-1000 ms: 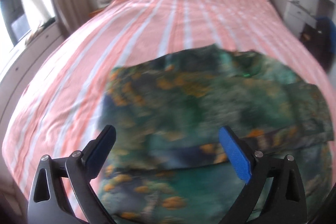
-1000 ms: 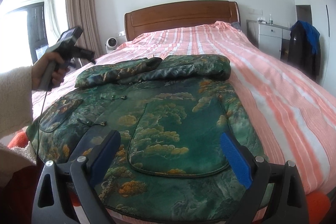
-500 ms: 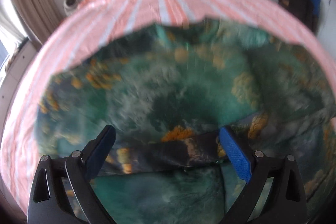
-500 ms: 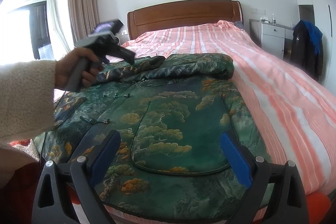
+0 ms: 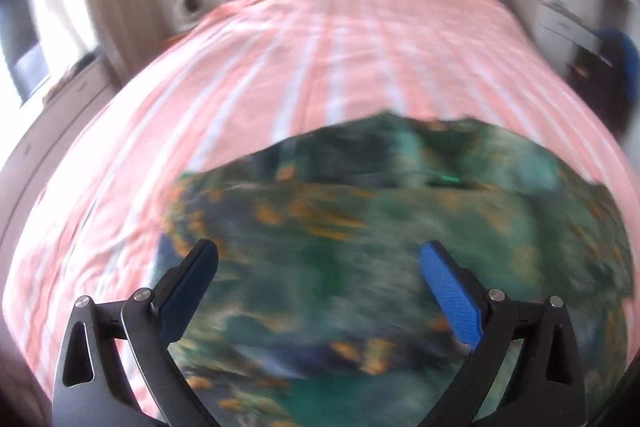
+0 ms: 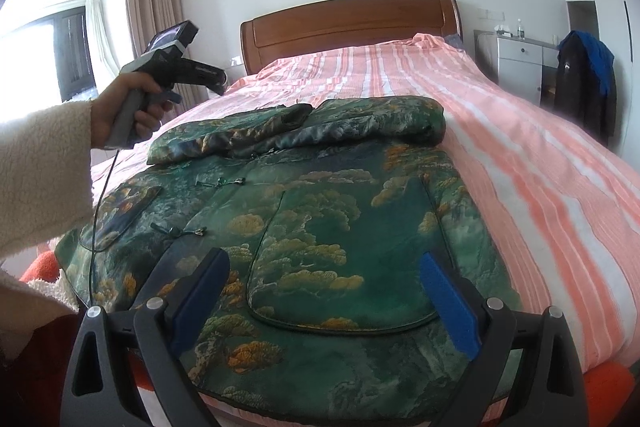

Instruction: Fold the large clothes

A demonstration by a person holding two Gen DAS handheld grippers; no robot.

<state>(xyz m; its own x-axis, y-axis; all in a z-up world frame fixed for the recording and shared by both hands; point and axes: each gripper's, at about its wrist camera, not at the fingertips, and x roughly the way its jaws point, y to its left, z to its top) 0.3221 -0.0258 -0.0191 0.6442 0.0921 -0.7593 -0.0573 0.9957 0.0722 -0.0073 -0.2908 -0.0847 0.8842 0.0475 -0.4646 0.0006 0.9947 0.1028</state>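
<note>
In the left wrist view, blurred by motion, the left gripper is seen with its jaws spread and nothing between them, above the green patterned jacket spread on the pink striped bed. In the right wrist view, the right gripper is held with jaws spread wide, empty, over the jacket's near hem, while the left gripper is raised in the left hand over the jacket's far left side, near its 2 folded-in sleeves.

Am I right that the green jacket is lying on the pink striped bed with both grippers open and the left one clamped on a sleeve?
Not quite. The left gripper is not clamped on anything: in the left wrist view its jaws stand wide apart above the green jacket, holding nothing. The rest holds: the jacket lies on the pink striped bed, and the right gripper is open too.
</note>
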